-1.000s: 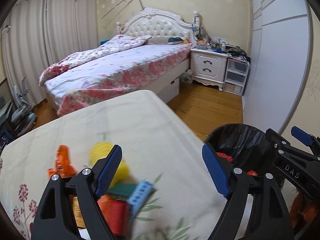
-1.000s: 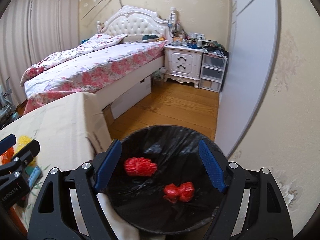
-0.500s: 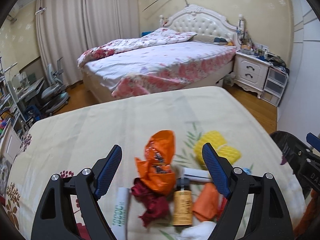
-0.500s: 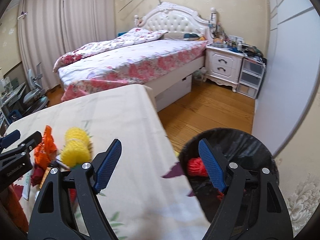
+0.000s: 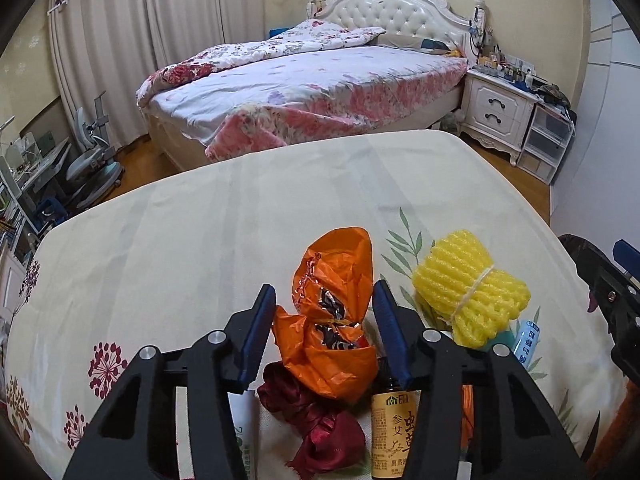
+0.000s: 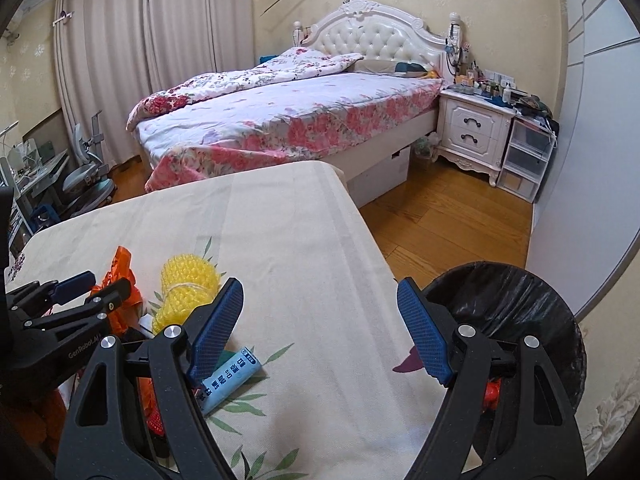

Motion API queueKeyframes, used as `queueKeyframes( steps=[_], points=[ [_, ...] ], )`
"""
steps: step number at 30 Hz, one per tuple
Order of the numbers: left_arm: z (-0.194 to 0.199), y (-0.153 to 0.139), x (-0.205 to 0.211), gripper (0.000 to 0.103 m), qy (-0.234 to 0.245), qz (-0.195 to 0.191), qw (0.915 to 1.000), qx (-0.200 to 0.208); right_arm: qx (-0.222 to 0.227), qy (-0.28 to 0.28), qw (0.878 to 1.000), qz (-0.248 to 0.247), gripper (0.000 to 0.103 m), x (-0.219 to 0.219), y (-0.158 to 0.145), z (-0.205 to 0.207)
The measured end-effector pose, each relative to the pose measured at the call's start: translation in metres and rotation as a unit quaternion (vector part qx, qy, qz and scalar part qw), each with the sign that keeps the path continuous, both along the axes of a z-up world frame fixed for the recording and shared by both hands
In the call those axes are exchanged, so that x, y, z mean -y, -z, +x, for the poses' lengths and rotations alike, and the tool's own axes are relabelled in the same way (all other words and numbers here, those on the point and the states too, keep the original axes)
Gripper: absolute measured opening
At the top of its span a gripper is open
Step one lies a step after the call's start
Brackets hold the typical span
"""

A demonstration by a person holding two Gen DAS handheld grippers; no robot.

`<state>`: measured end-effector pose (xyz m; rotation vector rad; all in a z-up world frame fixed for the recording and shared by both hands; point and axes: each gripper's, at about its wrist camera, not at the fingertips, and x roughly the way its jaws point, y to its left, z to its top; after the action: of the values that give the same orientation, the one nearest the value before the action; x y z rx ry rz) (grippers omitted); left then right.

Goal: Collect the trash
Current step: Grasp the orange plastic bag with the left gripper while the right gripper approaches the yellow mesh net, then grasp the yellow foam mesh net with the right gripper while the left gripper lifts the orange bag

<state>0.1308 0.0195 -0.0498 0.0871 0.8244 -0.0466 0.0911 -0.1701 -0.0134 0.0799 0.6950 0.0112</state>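
In the left wrist view, the left gripper (image 5: 325, 330) points down at a heap of trash on the cream tablecloth with printed flowers and leaves (image 5: 208, 240). Its jaws are closing, and the crumpled orange plastic wrapper (image 5: 334, 316) lies between the blue pads (image 5: 260, 328). The pads are very near the wrapper on both sides, but I cannot tell if they already press on it. Under the wrapper lies a dark red crumpled cloth (image 5: 316, 424). Just right of it lies a small brown glass bottle with a yellow label (image 5: 394, 428), partly hidden behind the right finger. A yellow foam net tied with a string (image 5: 468, 292) lies further right, and beside it a pale blue tube with printed characters (image 5: 527, 340). A white tube with green print (image 5: 242, 436) shows behind the left finger. At the right edge a part of the right gripper (image 5: 616, 284) is seen.

In the right wrist view, the right gripper (image 6: 320, 332) hangs over the tablecloth edge with its jaws standing wide apart and nothing between them. The pale blue tube touches its left finger from behind. The round bin lined with a black plastic bag (image 6: 520, 304) stands on the wooden floor (image 6: 448, 216), just right of the table, and something red lies in it. The left gripper is at the left edge, over the orange wrapper.
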Motion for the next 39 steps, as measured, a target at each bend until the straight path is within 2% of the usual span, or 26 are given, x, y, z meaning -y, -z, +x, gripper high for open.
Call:
queueKeyframes(
  steps=[4,5,8,24,30,35,37,39],
  points=[
    [0.0,-0.005,-0.007,0.031,0.007,-0.011,0.9999,0.006,-0.003,-0.005,1.0,0.0,0.078,-0.006,0.002,0.002],
    [0.0,-0.006,-0.009,0.02,0.009,-0.014,0.9998,0.006,-0.003,-0.007,1.0,0.0,0.078,-0.007,0.002,0.003],
    [0.001,-0.011,-0.015,0.015,0.007,-0.022,0.9997,0.009,-0.002,-0.014,1.0,0.0,0.078,-0.013,0.001,0.003],
    [-0.014,-0.035,-0.07,0.012,-0.043,-0.033,0.9974,0.046,-0.005,-0.068,0.998,-0.001,0.078,-0.058,-0.002,0.01],
    [-0.019,-0.039,-0.086,0.012,-0.057,-0.04,0.996,0.056,-0.027,-0.088,0.996,-0.018,0.078,-0.078,0.009,0.021],
    [-0.019,-0.038,-0.09,0.012,-0.052,-0.049,0.9962,0.051,-0.045,-0.094,0.994,-0.03,0.077,-0.088,0.018,0.024],
    [-0.018,-0.037,-0.089,0.013,-0.046,-0.056,0.9963,0.047,-0.048,-0.092,0.994,-0.032,0.072,-0.088,0.02,0.025],
    [-0.017,-0.035,-0.087,0.023,-0.044,-0.056,0.9964,0.047,-0.062,-0.097,0.993,-0.031,0.045,-0.089,0.024,0.027]
  ],
)
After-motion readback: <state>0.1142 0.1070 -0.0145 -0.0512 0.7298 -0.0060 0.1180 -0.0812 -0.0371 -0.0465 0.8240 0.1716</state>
